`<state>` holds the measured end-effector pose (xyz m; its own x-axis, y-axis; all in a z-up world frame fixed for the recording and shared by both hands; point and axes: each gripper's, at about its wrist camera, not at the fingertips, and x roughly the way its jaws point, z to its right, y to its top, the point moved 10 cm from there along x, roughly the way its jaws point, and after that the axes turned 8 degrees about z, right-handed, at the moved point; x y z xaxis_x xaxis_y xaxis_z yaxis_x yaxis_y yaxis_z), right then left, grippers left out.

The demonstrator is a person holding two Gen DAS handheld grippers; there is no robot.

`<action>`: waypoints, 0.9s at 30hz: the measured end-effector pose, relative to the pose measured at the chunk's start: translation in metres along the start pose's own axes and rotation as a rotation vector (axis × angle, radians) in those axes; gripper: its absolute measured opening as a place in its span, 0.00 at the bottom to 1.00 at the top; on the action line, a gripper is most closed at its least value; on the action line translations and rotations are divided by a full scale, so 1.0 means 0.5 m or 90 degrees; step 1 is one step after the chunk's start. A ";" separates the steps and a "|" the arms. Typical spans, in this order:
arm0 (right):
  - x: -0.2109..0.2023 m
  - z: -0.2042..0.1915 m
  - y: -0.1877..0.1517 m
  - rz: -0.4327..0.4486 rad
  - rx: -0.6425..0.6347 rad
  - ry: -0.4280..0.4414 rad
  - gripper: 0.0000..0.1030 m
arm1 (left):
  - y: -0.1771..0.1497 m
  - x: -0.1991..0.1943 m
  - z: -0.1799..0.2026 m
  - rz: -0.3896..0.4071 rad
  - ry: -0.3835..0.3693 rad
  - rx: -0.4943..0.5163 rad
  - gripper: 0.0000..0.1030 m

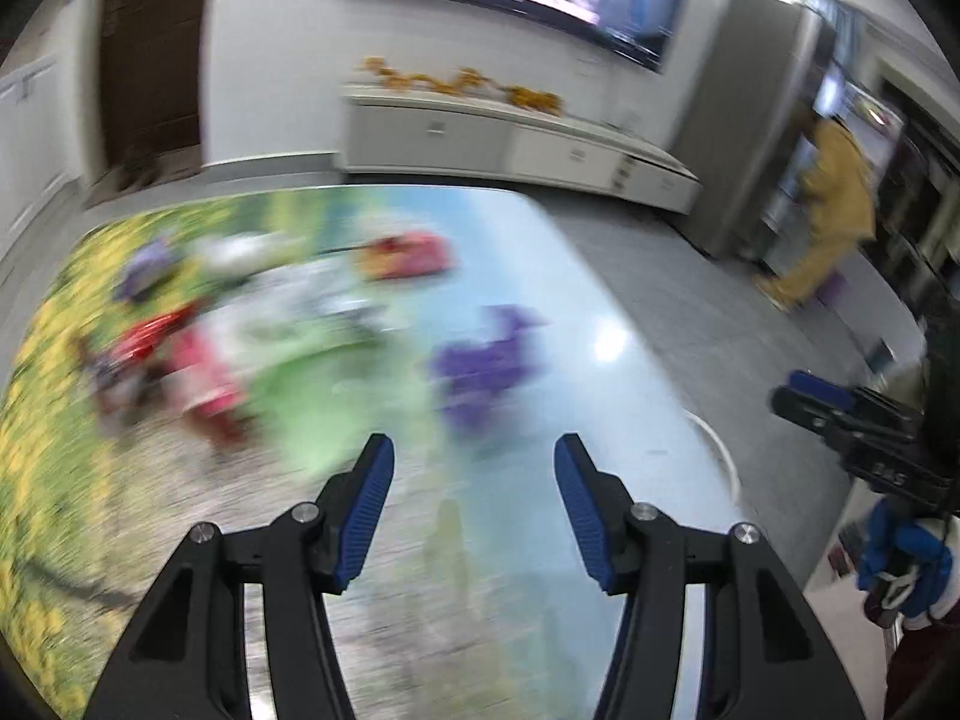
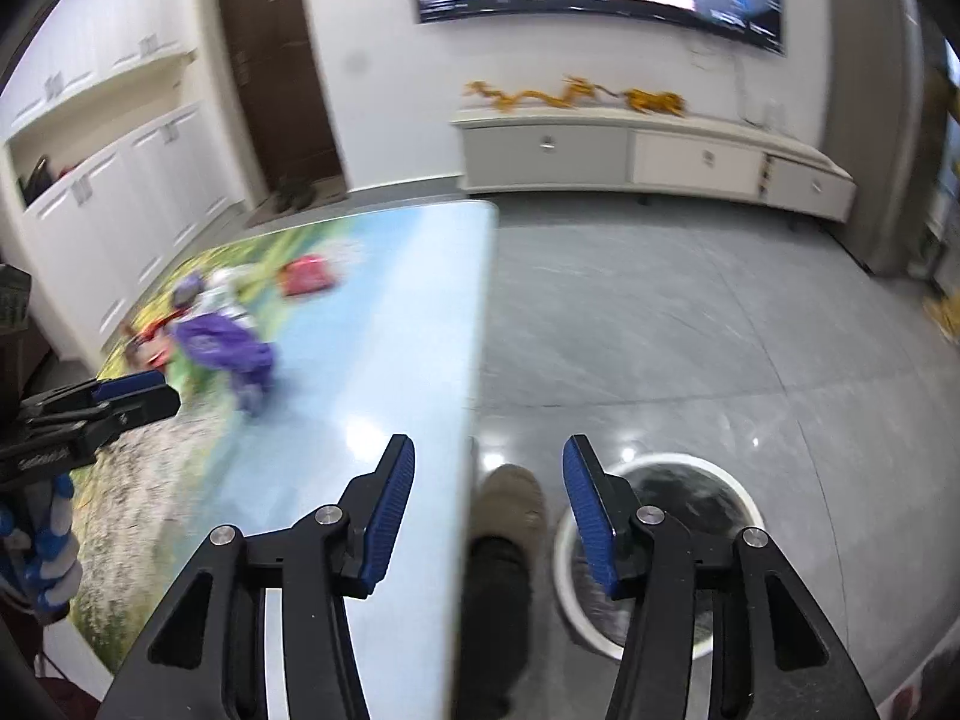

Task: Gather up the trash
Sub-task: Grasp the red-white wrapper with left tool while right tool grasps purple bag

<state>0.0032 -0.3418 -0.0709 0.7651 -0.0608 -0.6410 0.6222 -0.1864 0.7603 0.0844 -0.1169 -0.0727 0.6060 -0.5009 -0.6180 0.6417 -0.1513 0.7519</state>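
On table (image 2: 384,372), perhaps five wrappers (image 2: 225,345), one bin (image 2: 567,594)

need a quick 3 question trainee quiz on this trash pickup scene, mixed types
1. True or false: the left gripper holds the purple wrapper.
2. Where is the white bin? A) on the table B) on the floor beside the table C) on the cabinet
3. Fill in: the right gripper jaws are ____.

Key: 1 false, it holds nothing and the wrapper lies ahead on the table; 2 B; 3 open.
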 end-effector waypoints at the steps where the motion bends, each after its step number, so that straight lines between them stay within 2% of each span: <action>1: 0.004 -0.032 0.003 -0.006 -0.012 0.011 0.50 | -0.007 -0.010 -0.030 0.004 0.012 -0.007 0.52; 4: 0.022 -0.102 0.006 -0.021 -0.041 0.038 0.51 | -0.023 -0.035 -0.151 0.015 0.067 -0.038 0.53; 7: 0.041 -0.167 0.003 -0.034 -0.062 0.061 0.54 | -0.036 -0.053 -0.253 0.020 0.101 -0.080 0.54; 10: 0.068 -0.218 0.009 -0.044 -0.072 0.083 0.59 | -0.038 -0.062 -0.323 0.027 0.122 -0.110 0.61; 17: 0.129 -0.280 0.026 -0.059 -0.083 0.103 0.72 | 0.010 -0.032 -0.383 0.039 0.125 -0.126 0.68; 23: 0.172 -0.291 0.042 -0.068 -0.076 0.108 0.74 | 0.048 0.042 -0.388 0.023 0.136 -0.093 0.69; 27: 0.198 -0.303 0.051 -0.073 -0.080 0.115 0.74 | 0.050 0.075 -0.402 0.012 0.143 -0.090 0.69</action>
<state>0.1197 -0.2037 -0.0991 0.6985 0.1321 -0.7033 0.7138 -0.0582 0.6980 0.2175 0.0318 -0.1230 0.6978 -0.2986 -0.6511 0.6788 -0.0147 0.7342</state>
